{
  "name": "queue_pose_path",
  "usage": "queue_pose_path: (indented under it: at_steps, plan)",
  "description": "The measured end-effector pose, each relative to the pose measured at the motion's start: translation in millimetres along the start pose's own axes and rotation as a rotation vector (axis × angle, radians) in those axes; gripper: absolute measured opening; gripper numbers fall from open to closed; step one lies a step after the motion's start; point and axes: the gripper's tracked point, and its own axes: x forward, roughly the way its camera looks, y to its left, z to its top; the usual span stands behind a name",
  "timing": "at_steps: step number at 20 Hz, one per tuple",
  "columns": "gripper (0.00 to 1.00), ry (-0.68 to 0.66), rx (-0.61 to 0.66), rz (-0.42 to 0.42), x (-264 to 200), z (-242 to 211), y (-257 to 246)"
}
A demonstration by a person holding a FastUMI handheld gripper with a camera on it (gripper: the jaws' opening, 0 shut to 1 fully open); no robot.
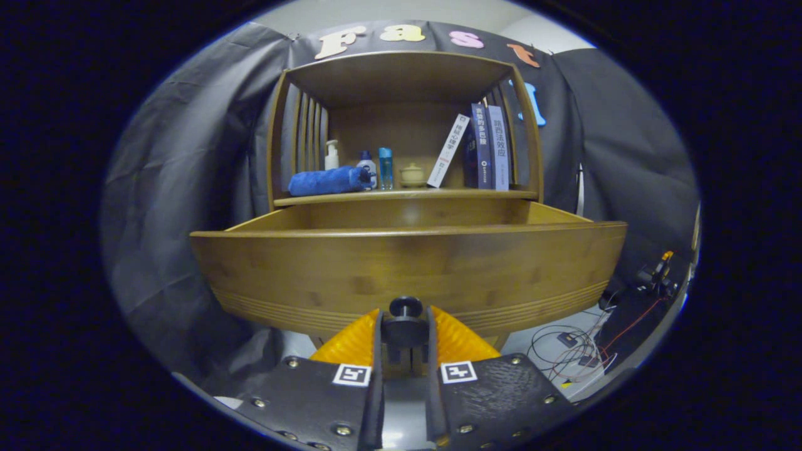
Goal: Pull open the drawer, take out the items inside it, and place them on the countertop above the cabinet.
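Gripper view shows the gripper [405, 329] clamped narrow on the drawer knob [405, 307] with the drawer [407, 269] pulled out; overpulling could slip the knob free.

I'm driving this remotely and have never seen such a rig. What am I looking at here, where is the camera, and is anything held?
The camera rides on a hand-held gripper and looks forward along its two jaws, seen at the bottom. The jaws are closed on the drawer's knob, one on each side. The wooden drawer is pulled partly out of the cabinet; its inside is hidden behind its front panel. Above it is the countertop, already carrying a rolled blue towel, a pump bottle, two small bottles, a little pot and some books. Nothing has been taken out yet.
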Motion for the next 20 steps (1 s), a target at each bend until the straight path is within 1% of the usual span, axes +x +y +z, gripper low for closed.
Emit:
queue_pose_path:
  at_steps: [1, 3, 4, 6, 8, 11, 13, 15, 17, 20]
  plan:
    - [0.26, -0.001, -0.022, 0.002, -4.6, -2.0, -0.5]
    - [0.26, 0.042, -0.056, 0.007, -5.4, -4.8, -2.0]
    - [0.32, 0.055, -0.047, 0.006, -7.2, -3.1, -3.6]
    - [0.44, -0.012, -0.034, -0.015, -11.0, 22.8, -6.7]
    - [0.57, -0.037, -0.062, -0.055, -20.1, 52.1, -21.3]
    - [0.75, -0.069, -0.065, -0.055, -17.2, 92.6, -26.8]
    - [0.77, -0.067, -0.061, -0.070, -7.9, 120.3, -33.3]
    - [0.79, -0.004, -0.055, -0.076, 10.3, 133.9, -36.8]
    - [0.79, 0.082, -0.052, -0.080, 32.9, 140.4, -39.7]
    - [0.80, 0.223, -0.052, -0.062, 69.4, 133.9, -34.5]
